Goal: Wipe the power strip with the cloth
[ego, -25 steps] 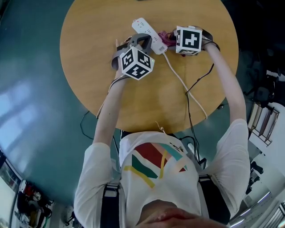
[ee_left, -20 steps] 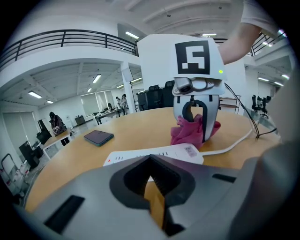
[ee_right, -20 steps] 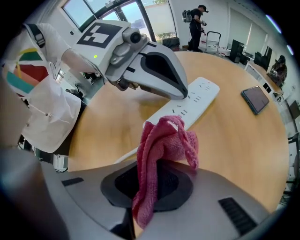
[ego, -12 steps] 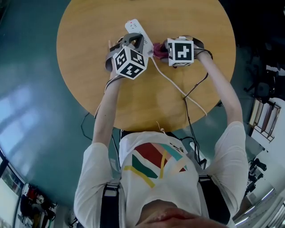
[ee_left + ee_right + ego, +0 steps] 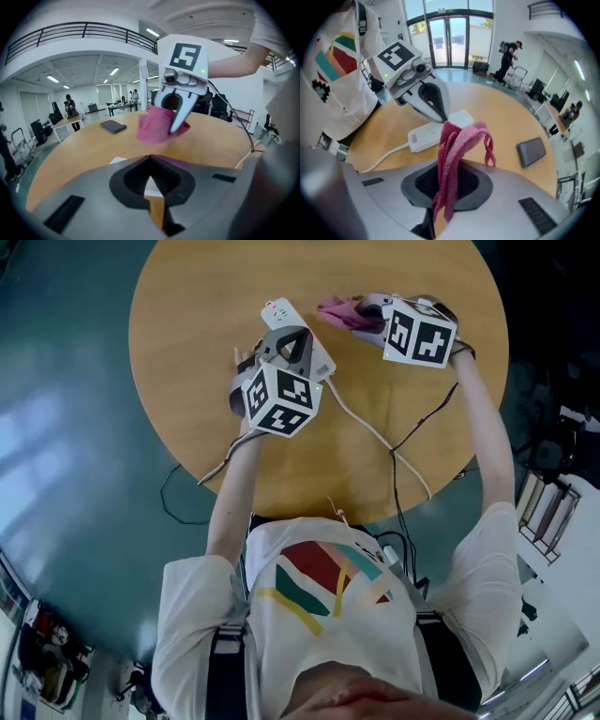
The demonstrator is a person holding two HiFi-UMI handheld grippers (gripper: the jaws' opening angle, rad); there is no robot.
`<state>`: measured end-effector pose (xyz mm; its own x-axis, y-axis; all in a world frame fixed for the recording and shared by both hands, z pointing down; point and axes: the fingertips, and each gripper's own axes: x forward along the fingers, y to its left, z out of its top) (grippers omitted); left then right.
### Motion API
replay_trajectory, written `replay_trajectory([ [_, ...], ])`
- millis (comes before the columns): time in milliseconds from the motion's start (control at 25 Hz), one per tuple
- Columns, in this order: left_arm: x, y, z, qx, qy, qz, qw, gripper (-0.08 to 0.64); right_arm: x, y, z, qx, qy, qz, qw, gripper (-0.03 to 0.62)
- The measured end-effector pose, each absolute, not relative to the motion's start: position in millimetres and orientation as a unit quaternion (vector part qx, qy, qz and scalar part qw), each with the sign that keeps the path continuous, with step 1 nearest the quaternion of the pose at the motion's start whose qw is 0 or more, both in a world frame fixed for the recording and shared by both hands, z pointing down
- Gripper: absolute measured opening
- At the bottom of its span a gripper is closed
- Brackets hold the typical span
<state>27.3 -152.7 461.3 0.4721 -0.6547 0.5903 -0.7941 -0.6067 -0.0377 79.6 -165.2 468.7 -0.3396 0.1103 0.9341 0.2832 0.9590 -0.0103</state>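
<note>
**Ana:** Head view first. Why is the left tool [image 5: 292, 338] parked on the power strip [image 5: 277, 313]?

**Ben:** To steady it, I judge. Its jaws are drawn almost together, with only a sliver between them, and the tips sit on the strip's middle. The white body lies flat on the desk [image 5: 187, 352], and its cable [image 5: 375, 432] trails back toward the person.

**Ana:** And the cloth [image 5: 337, 308]?

**Ben:** It's pinched in the right tool [image 5: 366, 315], whose jaws are clamped on a fold while the rest stands up in a pink loop. It sits near the strip's far end, apart from it.

**Ana:** So no wiping right now?

**Ben:** None that I can see. Gripping by a fold leaves loose fabric to drag over the sockets. The next stroke probably needs the cloth lowered onto the top face while the left tool stops the strip sliding.
</note>
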Motion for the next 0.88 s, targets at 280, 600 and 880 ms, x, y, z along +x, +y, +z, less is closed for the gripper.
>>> replay_trajectory([
  [280, 22, -153, 473, 0.839, -0.426, 0.304, 0.150, 0.034, -23, -228, 436, -0.218, -0.763, -0.289, 0.536, 0.038],
  [600, 13, -154, 469, 0.843, -0.432, 0.282, 0.148, 0.034, -73, -191, 462, -0.403, -0.640, -0.370, 0.540, 0.038],
  [880, 9, -154, 457, 0.849, -0.425, 0.281, 0.140, 0.034, -84, -189, 457, -0.455, -0.608, -0.354, 0.546, 0.040],
])
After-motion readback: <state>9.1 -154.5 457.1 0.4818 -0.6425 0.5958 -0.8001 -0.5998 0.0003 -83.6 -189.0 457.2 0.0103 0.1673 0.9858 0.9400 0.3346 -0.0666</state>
